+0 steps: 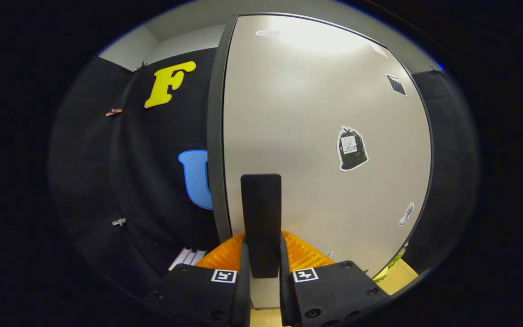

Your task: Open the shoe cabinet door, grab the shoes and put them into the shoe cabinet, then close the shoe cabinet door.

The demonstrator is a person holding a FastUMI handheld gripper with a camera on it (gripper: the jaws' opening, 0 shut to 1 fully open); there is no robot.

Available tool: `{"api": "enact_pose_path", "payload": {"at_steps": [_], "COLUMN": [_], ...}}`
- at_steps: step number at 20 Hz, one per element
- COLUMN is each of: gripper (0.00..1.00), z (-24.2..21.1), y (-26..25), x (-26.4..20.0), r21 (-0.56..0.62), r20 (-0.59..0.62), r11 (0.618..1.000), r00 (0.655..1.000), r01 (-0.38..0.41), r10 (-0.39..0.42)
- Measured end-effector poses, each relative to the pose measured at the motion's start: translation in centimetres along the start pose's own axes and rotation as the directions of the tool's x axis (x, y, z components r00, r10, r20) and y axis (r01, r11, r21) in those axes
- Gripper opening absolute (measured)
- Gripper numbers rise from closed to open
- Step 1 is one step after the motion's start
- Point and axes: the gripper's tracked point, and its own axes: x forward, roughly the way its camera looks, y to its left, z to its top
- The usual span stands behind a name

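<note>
Gripper view, read from left to right. On the left hangs the booth's black cloth wall [107,181], with two small clips fastened to it. At the foot of the cloth, left of the fingers, I see a small stack of pale flat pieces [188,257] that I cannot identify. Next comes the dark edge of the shoe cabinet door [214,150]; its pale face fills the middle and right and carries several stickers, the largest a black bag-shaped sticker [352,149]. The black upright door handle [261,222] stands between my fingers, low on the door near that edge. The claw [262,261] is closed on this handle, one finger against each side. At the far right, below the door's lower corner, a strip of wooden table [402,277] shows, with something yellow-green [391,268] at the door's corner, too small to name.

I judge the step in hand to be working the door by its handle. To do it well I should keep the clamp firm and let the claw follow the door's arc about its hinge, not drag it straight. I cannot tell which side the hinge is on.
</note>
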Motion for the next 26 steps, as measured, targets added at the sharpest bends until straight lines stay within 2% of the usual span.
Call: {"api": "enact_pose_path", "payload": {"at_steps": [6,11,26], "gripper": [0.29,0.30,0.30], "z": [0.0,-0.2,0.1], "y": [-0.3,-0.9,-2.3], "x": [-1.9,-4.6,-8.9], "r21": [0.028,0.028,0.023], "r20": [-0.008,-0.018,-0.025], "r11": [0.998,0.997,0.989], "r00": [0.999,0.997,0.989], "r01": [-0.053,-0.071,-0.145], "r10": [0.054,0.072,0.145]}}
